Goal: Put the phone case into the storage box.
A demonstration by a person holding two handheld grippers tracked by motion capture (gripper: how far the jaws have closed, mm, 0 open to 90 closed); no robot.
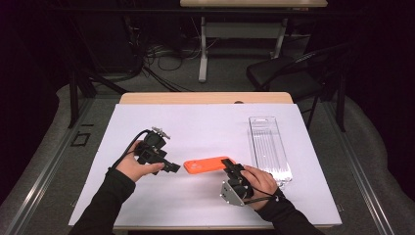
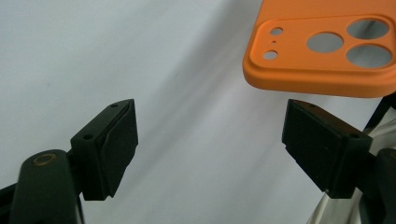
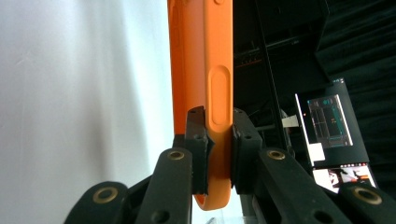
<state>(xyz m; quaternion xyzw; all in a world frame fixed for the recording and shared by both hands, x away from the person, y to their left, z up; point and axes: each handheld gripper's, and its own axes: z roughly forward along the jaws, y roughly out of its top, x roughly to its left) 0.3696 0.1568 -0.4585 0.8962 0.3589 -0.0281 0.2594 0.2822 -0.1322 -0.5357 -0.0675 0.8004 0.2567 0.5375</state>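
Phone case between the two grippers on the desk

The phone case [image 1: 208,165] lies across the desk [image 1: 205,122], one end between the right gripper [image 1: 230,169] jaws; its other end sits just ahead of the left gripper [image 1: 174,168] jaws; the tray [image 1: 268,147] lies right of the right jaws, reaching farther back.

The right claw [image 3: 218,154] pinches the orange phone case [image 3: 203,60] edge-on.
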